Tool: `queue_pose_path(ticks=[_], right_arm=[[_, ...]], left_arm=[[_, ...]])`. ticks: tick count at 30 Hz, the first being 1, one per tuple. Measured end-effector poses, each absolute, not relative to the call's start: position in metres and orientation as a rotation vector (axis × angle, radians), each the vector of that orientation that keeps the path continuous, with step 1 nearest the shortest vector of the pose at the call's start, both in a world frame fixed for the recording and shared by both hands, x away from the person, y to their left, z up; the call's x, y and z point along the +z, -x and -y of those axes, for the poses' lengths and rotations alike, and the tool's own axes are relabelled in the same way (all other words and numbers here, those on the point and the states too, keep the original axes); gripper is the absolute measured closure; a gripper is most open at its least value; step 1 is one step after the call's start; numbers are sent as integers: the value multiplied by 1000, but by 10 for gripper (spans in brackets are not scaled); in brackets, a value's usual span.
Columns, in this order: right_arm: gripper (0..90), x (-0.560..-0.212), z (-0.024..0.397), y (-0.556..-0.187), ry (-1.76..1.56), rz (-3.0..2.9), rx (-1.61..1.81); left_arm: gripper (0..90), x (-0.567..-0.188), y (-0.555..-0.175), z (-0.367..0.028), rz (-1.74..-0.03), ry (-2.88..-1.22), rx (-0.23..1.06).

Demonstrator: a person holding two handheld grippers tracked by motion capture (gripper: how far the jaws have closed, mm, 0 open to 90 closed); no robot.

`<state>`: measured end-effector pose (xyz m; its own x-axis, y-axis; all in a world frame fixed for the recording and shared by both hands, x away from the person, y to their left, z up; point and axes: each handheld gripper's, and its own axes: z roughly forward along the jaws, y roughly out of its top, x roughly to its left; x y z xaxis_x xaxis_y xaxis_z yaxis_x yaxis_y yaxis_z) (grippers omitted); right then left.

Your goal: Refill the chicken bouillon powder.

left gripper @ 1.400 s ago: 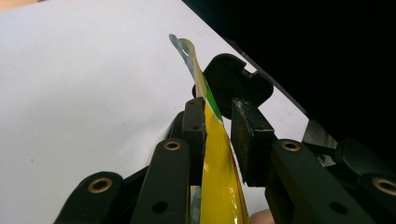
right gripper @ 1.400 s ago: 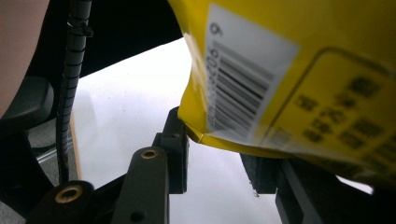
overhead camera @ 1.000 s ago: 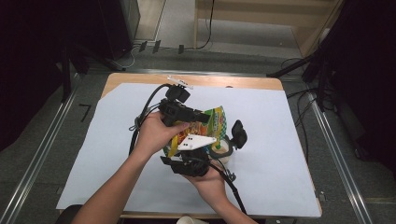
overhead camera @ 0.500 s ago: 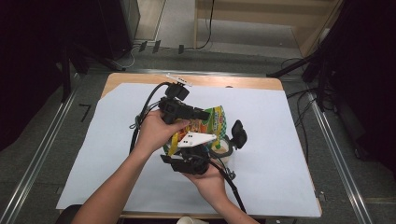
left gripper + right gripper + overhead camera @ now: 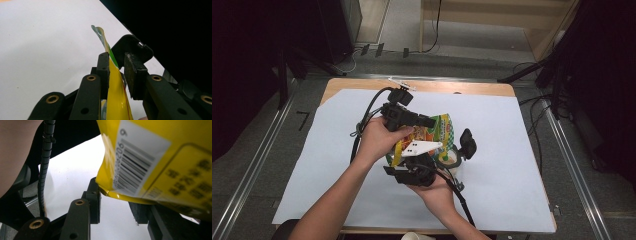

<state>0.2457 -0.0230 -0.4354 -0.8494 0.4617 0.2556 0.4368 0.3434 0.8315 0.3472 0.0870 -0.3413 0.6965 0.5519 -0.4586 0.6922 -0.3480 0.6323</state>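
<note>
- We see wide bare room on the white paper sheet covering the table, to the left and far right of the hands.
- In the middle, the yellow-green crinkled snack bag and the black clip-like piece beside it block passage.
- Black cables cross the far-left approach.

A: Lab or test bay?
B: Lab. Desk under a white sheet, black curtains both sides, metal rails along the edges, cables on the floor.

The snack bag runs off the frame, its small print blurred.
</note>
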Motion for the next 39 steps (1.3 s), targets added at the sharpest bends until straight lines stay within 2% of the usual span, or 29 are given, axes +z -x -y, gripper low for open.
queue_pose_path(ticks=[21, 39], right_arm=[[662, -433, 23, -243, -829, -2557, 1566], [663, -435, 22, -239, -799, -2574, 1563]], left_arm=[[747, -337, -343, -87, -948, -2042, -204], [745, -346, -345, -91, -978, -2043, -258]])
